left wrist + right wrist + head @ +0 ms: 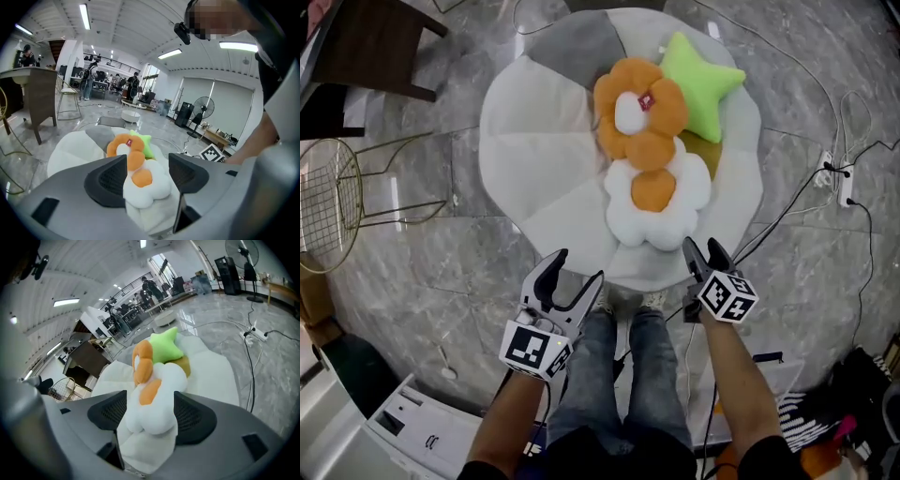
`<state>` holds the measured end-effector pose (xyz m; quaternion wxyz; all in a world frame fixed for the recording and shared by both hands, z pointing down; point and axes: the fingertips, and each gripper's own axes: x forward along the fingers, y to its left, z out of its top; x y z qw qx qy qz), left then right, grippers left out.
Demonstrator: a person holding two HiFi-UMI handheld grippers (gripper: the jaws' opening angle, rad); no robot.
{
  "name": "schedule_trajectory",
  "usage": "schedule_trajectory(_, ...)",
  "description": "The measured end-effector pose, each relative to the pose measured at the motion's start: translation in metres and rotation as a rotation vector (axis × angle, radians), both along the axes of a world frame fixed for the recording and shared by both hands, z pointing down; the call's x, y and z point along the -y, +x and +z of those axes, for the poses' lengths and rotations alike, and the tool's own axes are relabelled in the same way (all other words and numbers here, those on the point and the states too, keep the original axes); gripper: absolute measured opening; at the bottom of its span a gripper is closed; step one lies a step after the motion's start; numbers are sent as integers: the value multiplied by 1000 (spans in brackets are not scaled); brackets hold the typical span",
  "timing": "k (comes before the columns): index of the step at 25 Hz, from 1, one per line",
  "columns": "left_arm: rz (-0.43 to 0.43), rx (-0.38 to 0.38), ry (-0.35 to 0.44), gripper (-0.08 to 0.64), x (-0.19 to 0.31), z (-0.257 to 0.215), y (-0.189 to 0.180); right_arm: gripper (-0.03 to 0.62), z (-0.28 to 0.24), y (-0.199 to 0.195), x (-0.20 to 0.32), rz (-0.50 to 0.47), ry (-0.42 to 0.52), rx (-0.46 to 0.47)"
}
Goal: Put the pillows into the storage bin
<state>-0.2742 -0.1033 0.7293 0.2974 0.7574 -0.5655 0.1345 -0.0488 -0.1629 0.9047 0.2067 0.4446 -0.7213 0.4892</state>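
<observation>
Three pillows lie on a big round white-and-grey cushion [534,159]: an orange flower [639,112], a green star [701,84] and a white flower with an orange centre [656,202]. My left gripper [578,267] is open just off the cushion's near edge, left of the white flower. My right gripper [703,248] is open at the near edge, right of that pillow. In the left gripper view the white flower [150,192] shows beyond the gripper [146,180], untouched. The right gripper view frames it [154,413] the same way between the open jaws of that gripper [151,420]. No storage bin is surely identifiable.
A gold wire basket [328,202] stands at the left, dark wooden furniture [375,42] at the top left. A power strip with cables [842,183] lies on the marble floor at the right. A white box [412,422] sits at the bottom left. My legs [623,375] are below.
</observation>
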Motion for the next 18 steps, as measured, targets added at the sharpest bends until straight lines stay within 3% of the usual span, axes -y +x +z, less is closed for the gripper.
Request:
schedule_trajectory(5, -32, -2, -30, 290, -5, 17, -8, 327, 47, -3, -12, 12, -93, -14)
schedule_trajectory(10, -39, -1, -43, 290, -8, 29, -17, 328, 79, -2, -15, 139, -183, 4)
schedule_trajectory(18, -80, 12, -73, 290, -29, 39, -40, 347, 111, -22, -18, 227, -268, 21)
